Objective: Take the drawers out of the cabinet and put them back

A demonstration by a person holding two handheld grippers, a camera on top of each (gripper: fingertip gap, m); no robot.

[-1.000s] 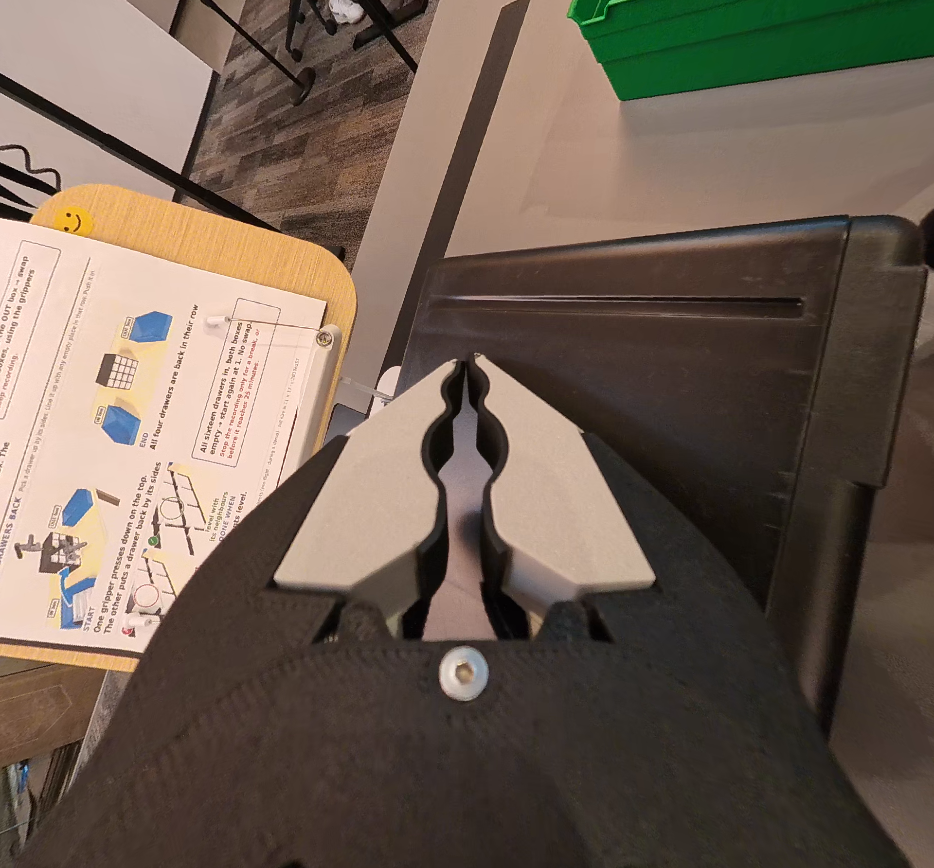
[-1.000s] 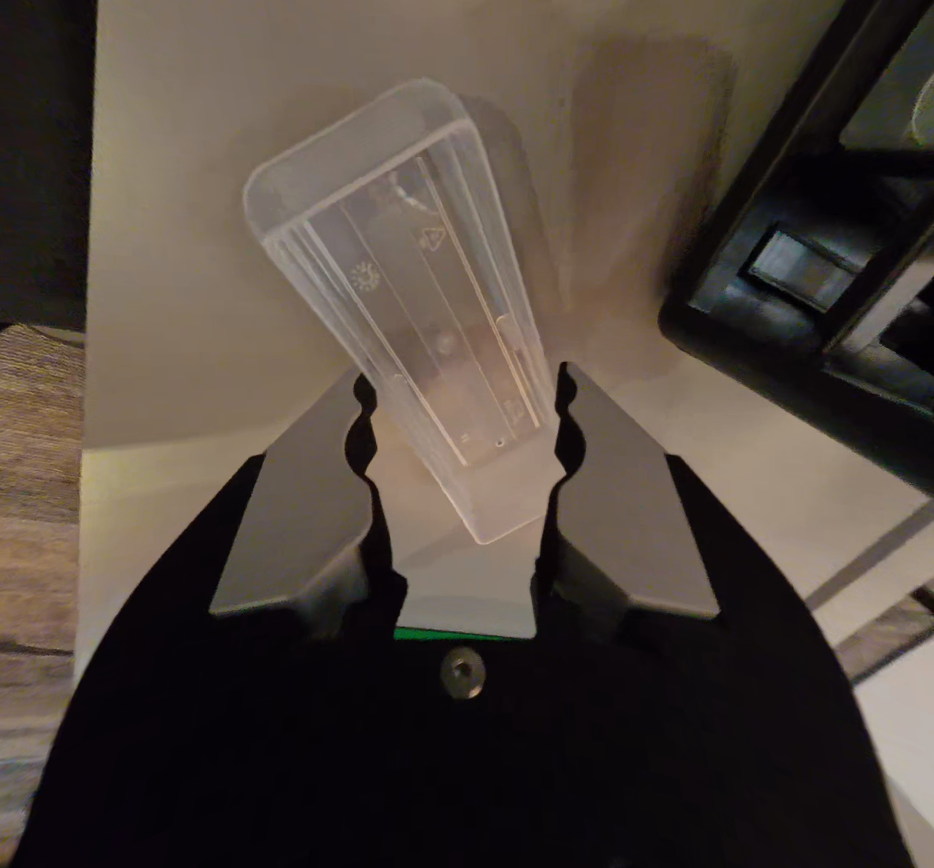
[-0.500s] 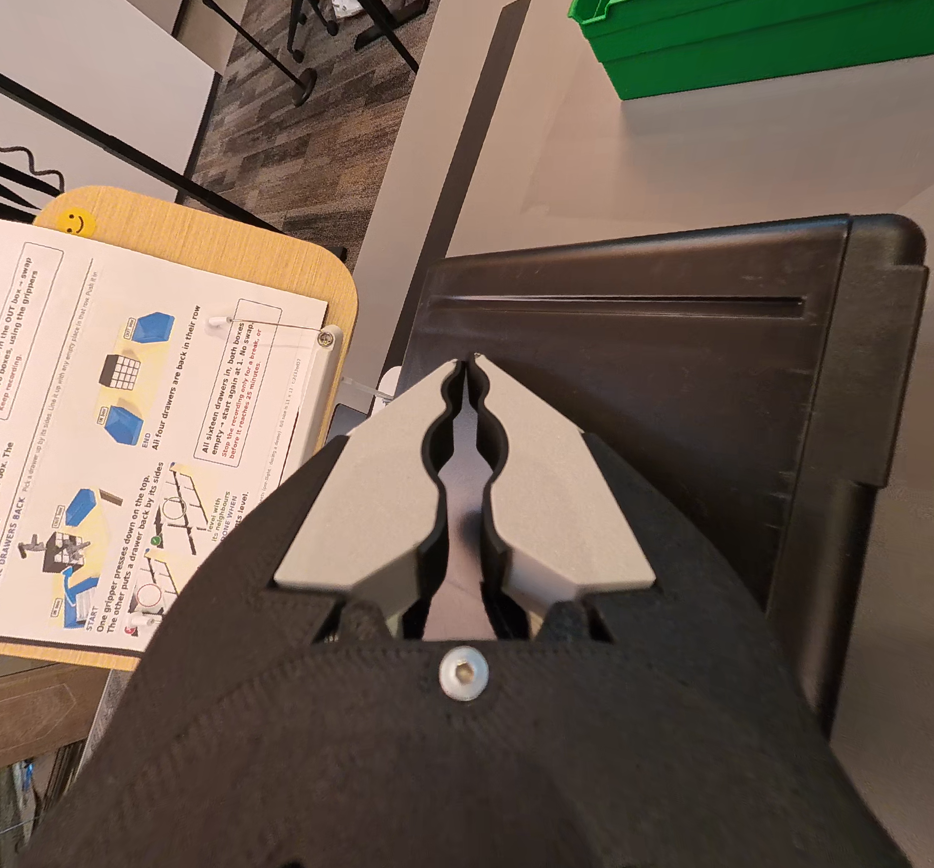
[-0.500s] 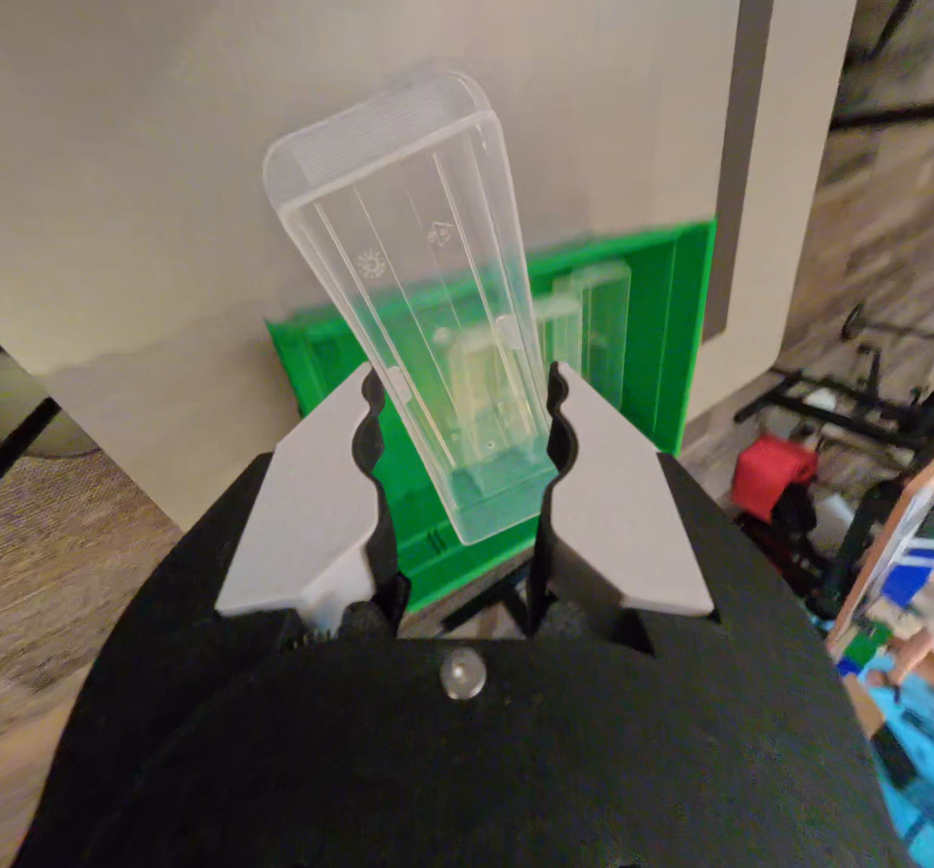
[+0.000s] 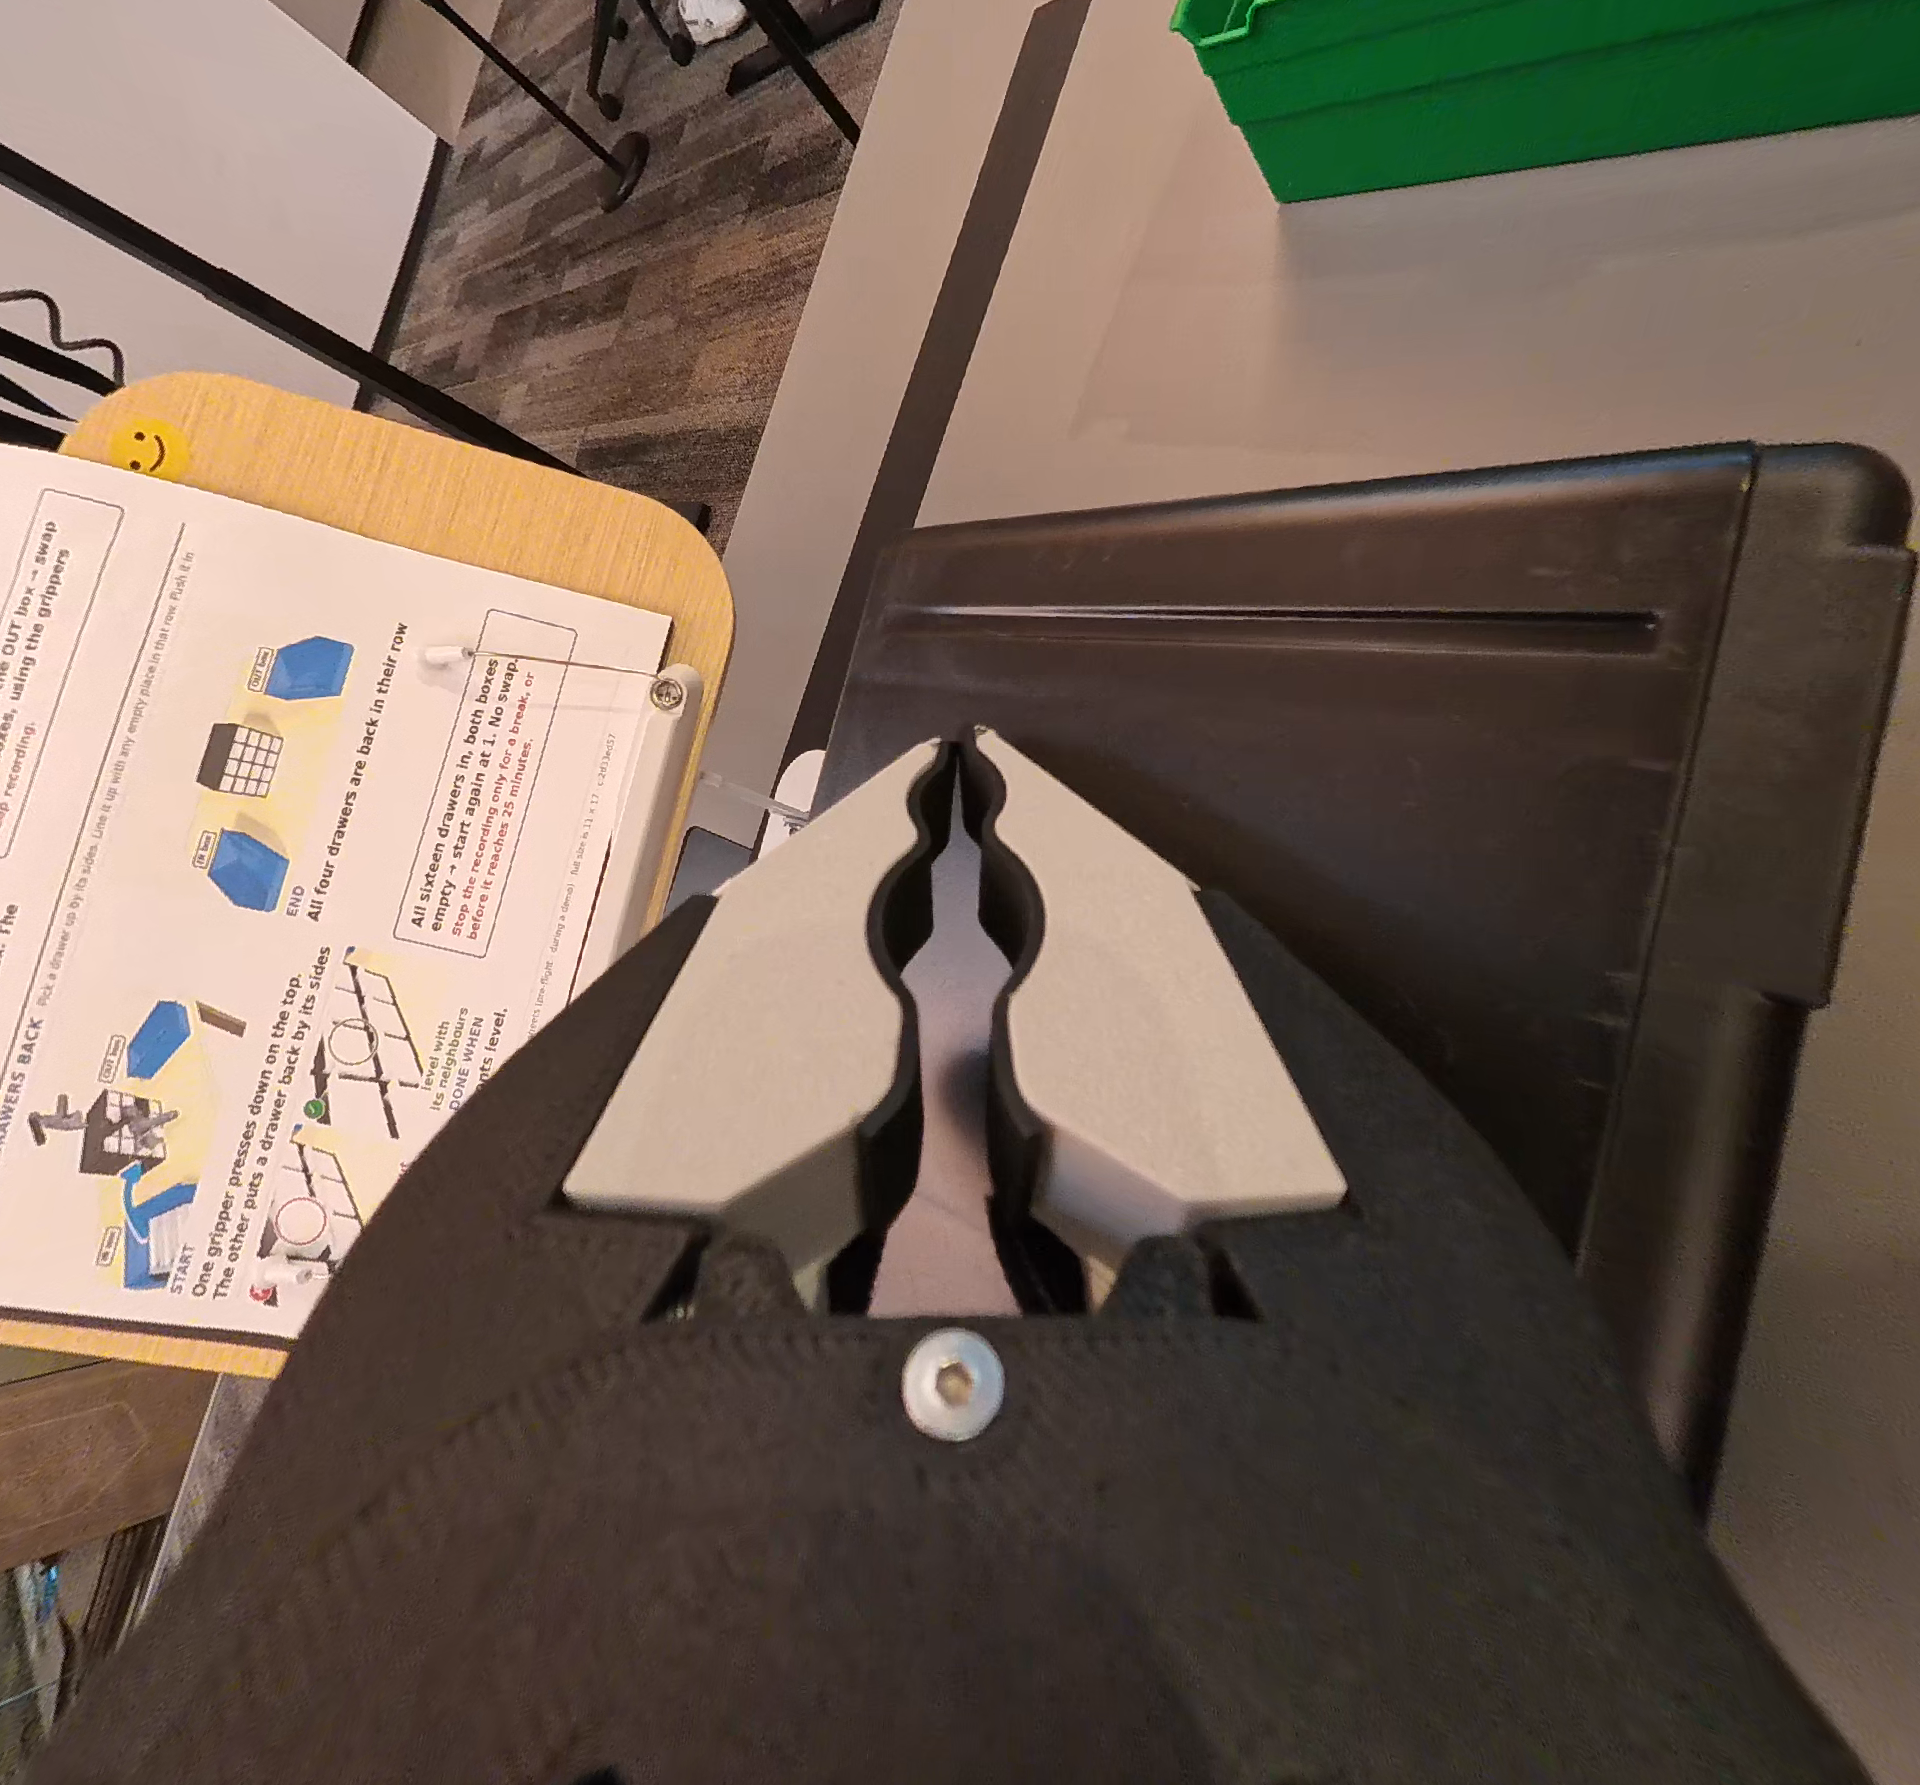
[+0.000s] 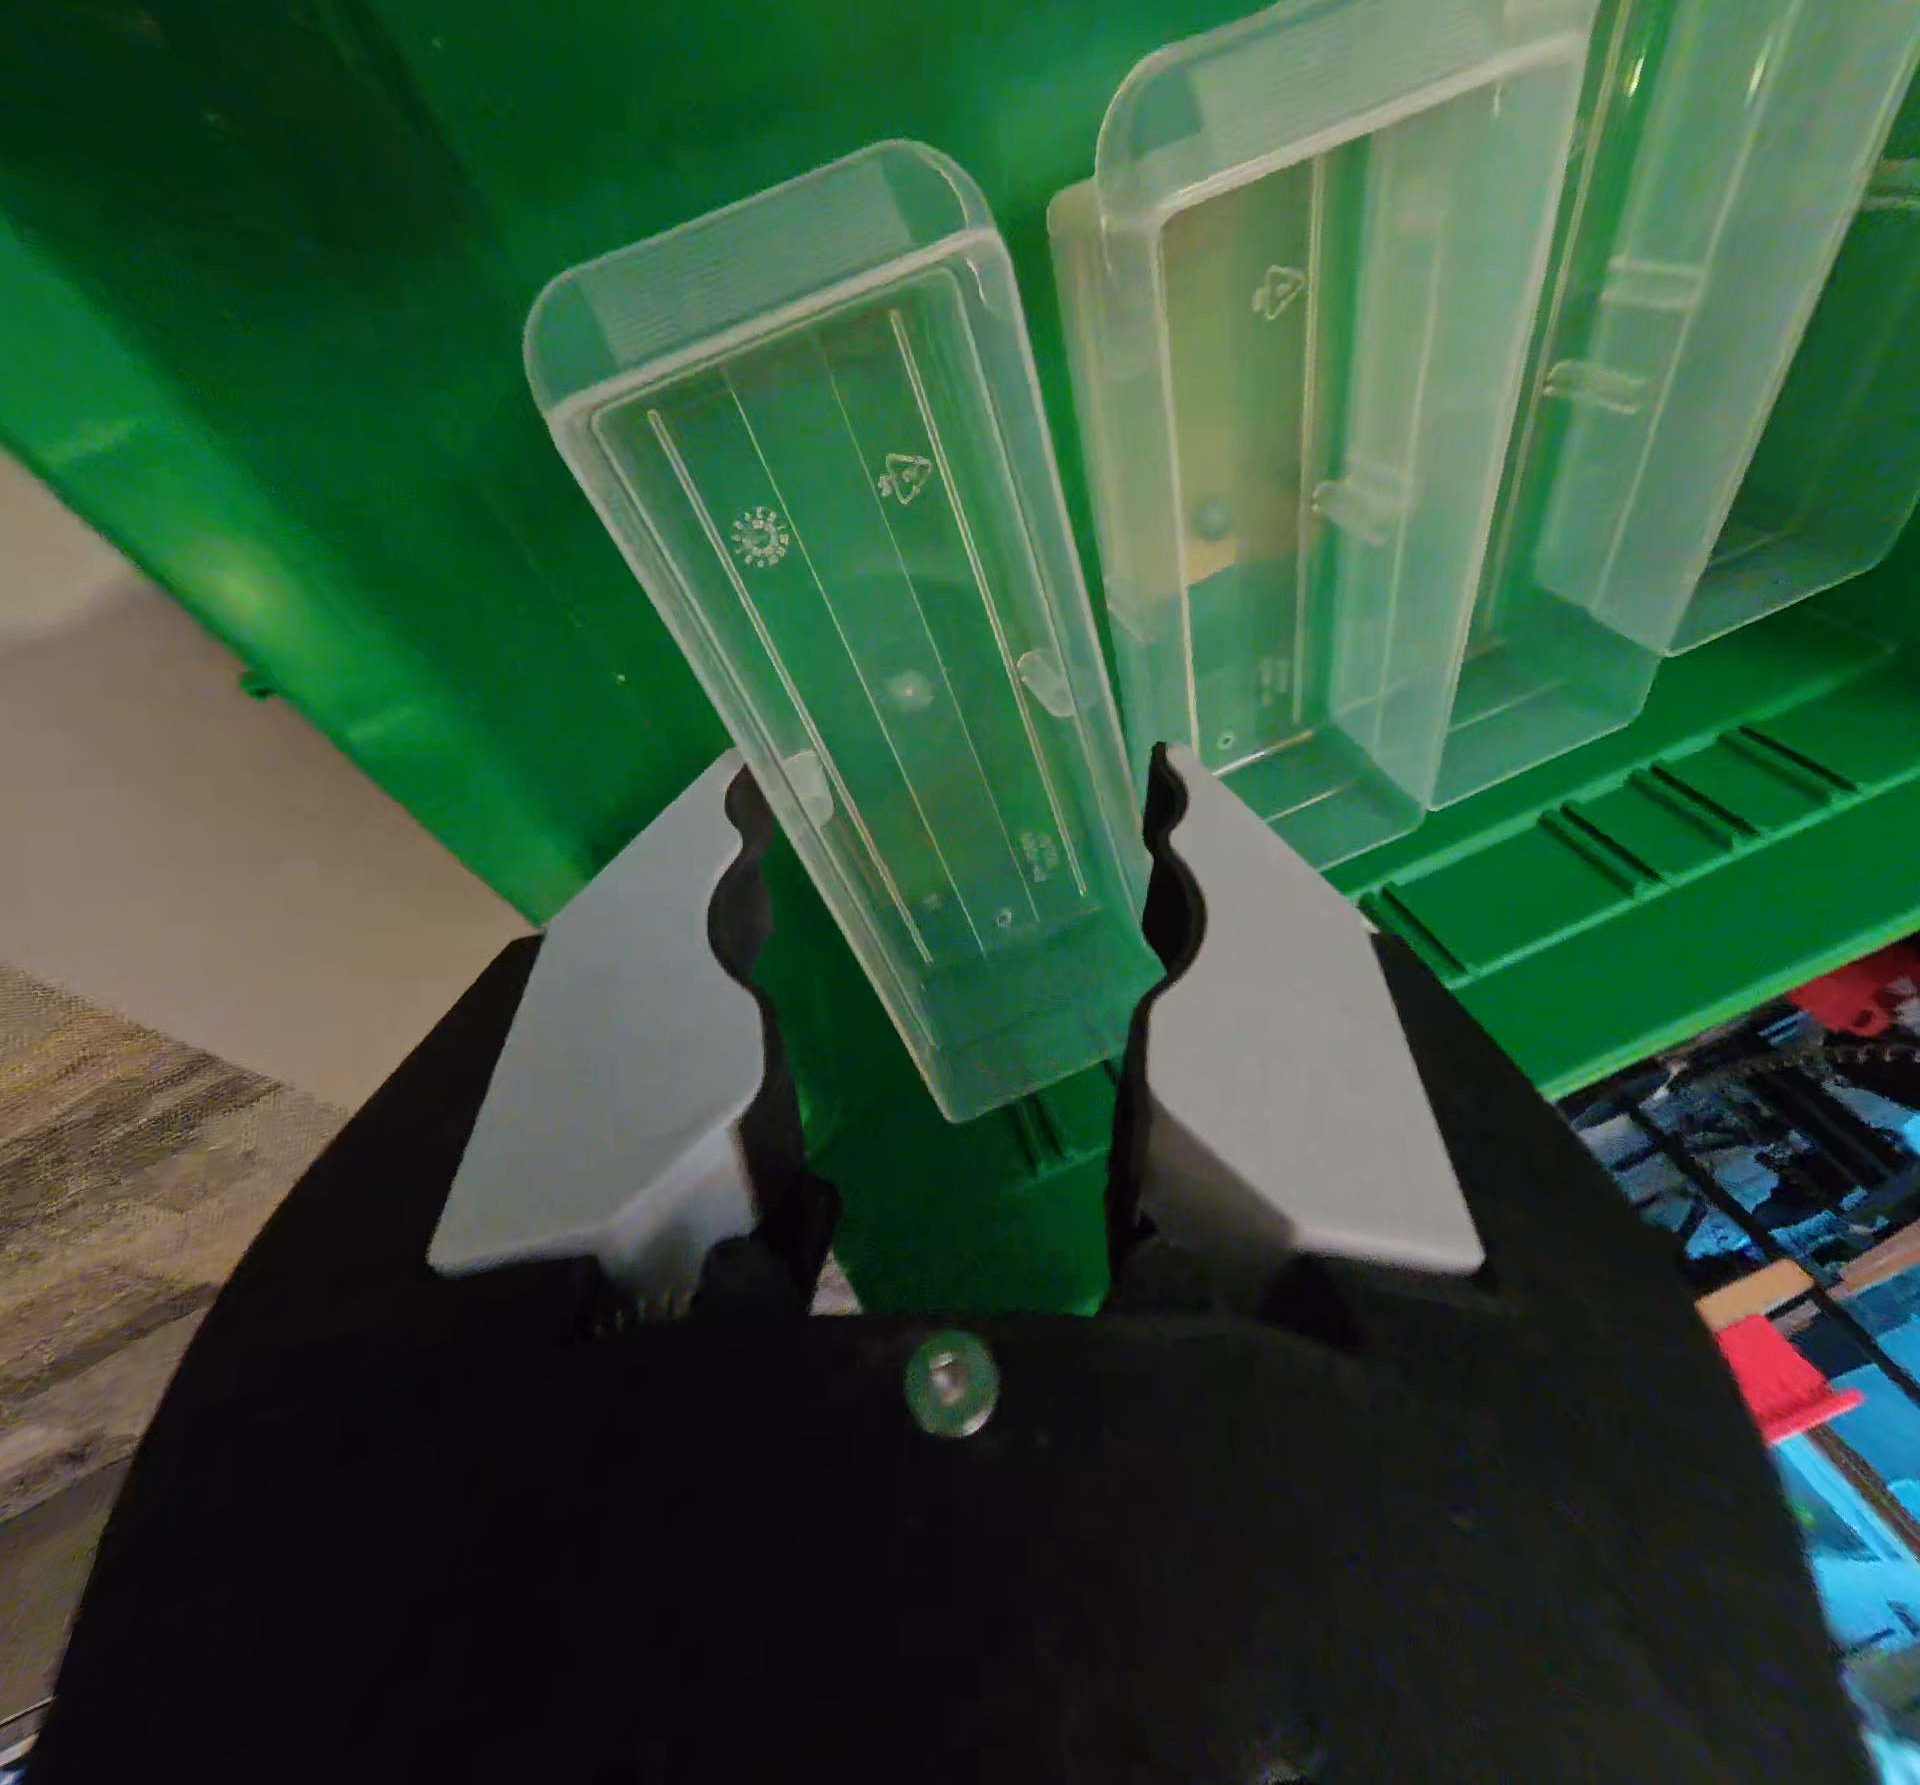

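Right gripper (image 6: 951,914) clamping clear plastic drawer (image 6: 831,592) over green plastic bin (image 6: 312,177); lower beside stacked clear drawers (image 6: 1455,385), then release. Left gripper (image 5: 961,748) closed, empty, on black plastic cabinet (image 5: 1403,800).

A pale grey tabletop (image 5: 1351,301) carries the black cabinet (image 5: 1351,800) near its left edge and 1 green bin (image 5: 1558,42) farther back toward the far edge.

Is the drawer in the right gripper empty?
Empty: the green bin shows straight through the clear drawer held in the right gripper.
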